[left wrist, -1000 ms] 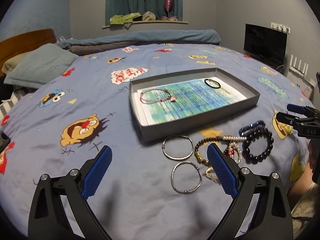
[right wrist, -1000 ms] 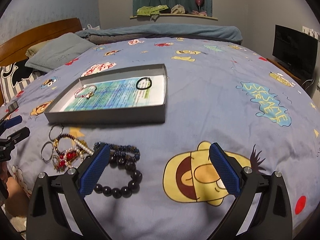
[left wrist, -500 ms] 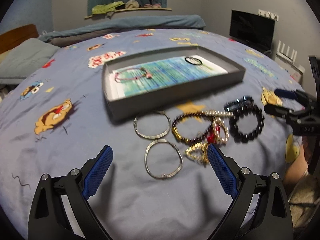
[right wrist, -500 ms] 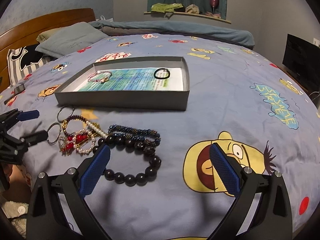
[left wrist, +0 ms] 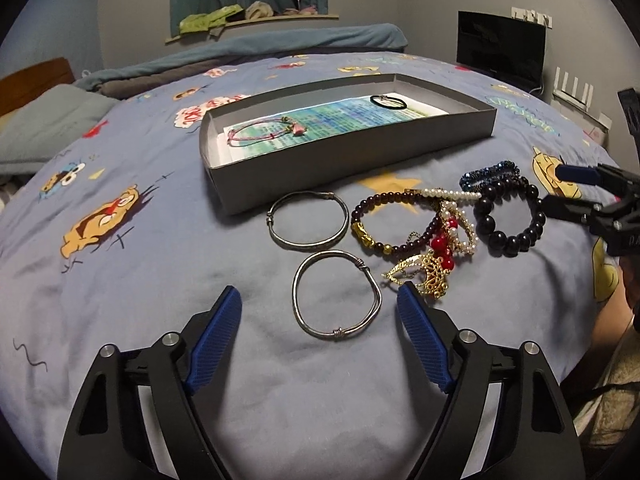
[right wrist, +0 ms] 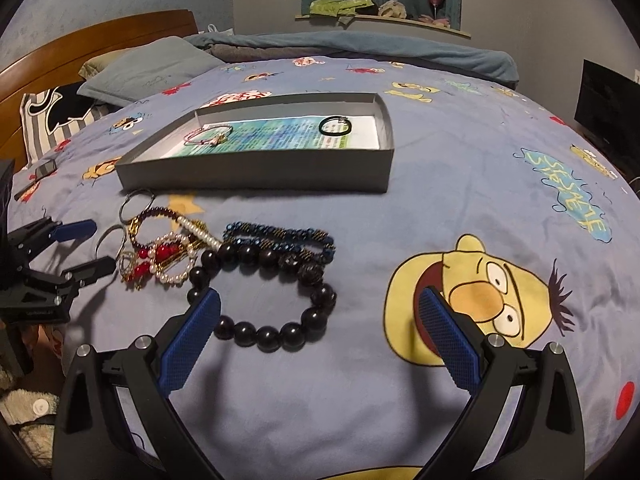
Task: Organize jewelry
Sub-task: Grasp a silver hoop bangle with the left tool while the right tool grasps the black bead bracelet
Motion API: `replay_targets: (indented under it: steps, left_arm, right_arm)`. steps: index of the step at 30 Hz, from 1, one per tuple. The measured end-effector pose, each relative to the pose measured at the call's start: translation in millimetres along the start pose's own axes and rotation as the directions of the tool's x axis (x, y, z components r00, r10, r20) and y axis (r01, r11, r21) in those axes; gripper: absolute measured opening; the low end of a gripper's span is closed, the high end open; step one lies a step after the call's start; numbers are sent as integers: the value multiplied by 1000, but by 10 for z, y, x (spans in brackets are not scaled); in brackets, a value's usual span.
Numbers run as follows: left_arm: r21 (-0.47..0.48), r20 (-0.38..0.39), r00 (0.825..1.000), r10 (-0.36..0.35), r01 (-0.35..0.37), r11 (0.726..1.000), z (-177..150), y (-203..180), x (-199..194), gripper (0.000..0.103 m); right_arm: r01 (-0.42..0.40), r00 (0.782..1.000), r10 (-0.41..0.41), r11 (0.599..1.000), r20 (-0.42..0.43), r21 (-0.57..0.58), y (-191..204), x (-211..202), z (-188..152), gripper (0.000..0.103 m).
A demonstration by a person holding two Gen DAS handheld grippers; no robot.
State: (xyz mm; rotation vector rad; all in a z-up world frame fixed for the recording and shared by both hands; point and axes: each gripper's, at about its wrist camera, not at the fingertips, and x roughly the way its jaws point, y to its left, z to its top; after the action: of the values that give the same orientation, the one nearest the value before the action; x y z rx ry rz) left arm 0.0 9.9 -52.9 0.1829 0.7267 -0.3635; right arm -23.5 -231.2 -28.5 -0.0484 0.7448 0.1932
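Jaws: left gripper [left wrist: 319, 312] closing, astride near silver bangle [left wrist: 337, 293], untouched; right gripper [right wrist: 318, 326] wide, empty, over black bead bracelet [right wrist: 266, 294]. Gold filigree piece [left wrist: 424, 276] crowds left gripper's right pad.

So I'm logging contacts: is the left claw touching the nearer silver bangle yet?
Apart. In the left wrist view the closing left claw has the silver bangle between its blue pads, with bedsheet showing on both sides.

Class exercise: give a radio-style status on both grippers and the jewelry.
Left gripper closing around near silver bangle, not gripping. Right gripper open over black beads. Nothing blocking.
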Motion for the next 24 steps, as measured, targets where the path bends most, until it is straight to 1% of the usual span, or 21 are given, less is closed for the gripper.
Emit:
replay_targets:
  steps: [1,2,4,6,7,9,11,13,14,15,16,19,21,22,23,24]
  left_arm:
    - [3,2,1000,2,-2,1000,2,-4,6,75]
    - [9,2,1000,4,-4,1000,1,-8,14,73]
    - [18,5,1000,8,-8,1000,-8,-14,14,69]
    - [25,8,1000,10,-10,1000,-19,-18,18,67]
    - [28,8,1000,12,-12,1000,-22,-18,20,67]
    - [45,12,1000,20,-21,999,-36,-29,29,64]
    - [62,12,1000,29,-30,998,-44,-42,41,60]
    - [66,11,1000,27,-27,997,-45,-45,47,56]
    - [65,10,1000,22,-22,998,-41,-43,49,55]
    - [65,9,1000,19,-19,998,-37,-42,48,51]
    - [68,7,1000,17,-17,998,-33,-41,50,48]
    - [70,4,1000,14,-14,997,-35,-37,39,48]
    - [66,2,1000,10,-10,998,-34,-27,36,48]
    - [65,2,1000,8,-8,998,-36,-24,34,48]
    - [64,1,1000,7,-7,998,-32,-21,27,48]
    - [63,0,1000,6,-6,998,-28,-19,20,48]
  right_arm:
    - [1,1000,-1,1000,4,-7,19,5,-17,98]
    - [6,1000,-6,1000,7,-13,32,12,-28,97]
    - [4,1000,-4,1000,5,-16,45,32,-40,88]
    - [3,1000,-3,1000,-9,-14,48,63,-41,77]
    - [4,1000,-4,1000,-19,-14,49,87,-45,74]
    - [10,999,-10,1000,-35,-13,53,125,-57,61]
    - [19,999,-19,1000,-43,-13,47,148,-72,57]
    - [19,999,-19,1000,-44,-11,41,154,-77,51]
    - [20,999,-20,1000,-47,-8,35,159,-79,46]
    - [21,999,-21,1000,-50,-6,28,166,-79,42]
    - [22,998,-22,1000,-56,-4,19,175,-82,40]
    - [5,998,-4,1000,-67,9,-9,179,-86,35]
    - [-2,997,3,1000,-72,10,-8,177,-88,23]
    - [-5,997,6,1000,-73,10,-4,173,-89,22]
    - [-5,997,5,1000,-72,7,0,165,-88,17]
    - [-5,997,5,1000,-71,6,6,160,-81,15]
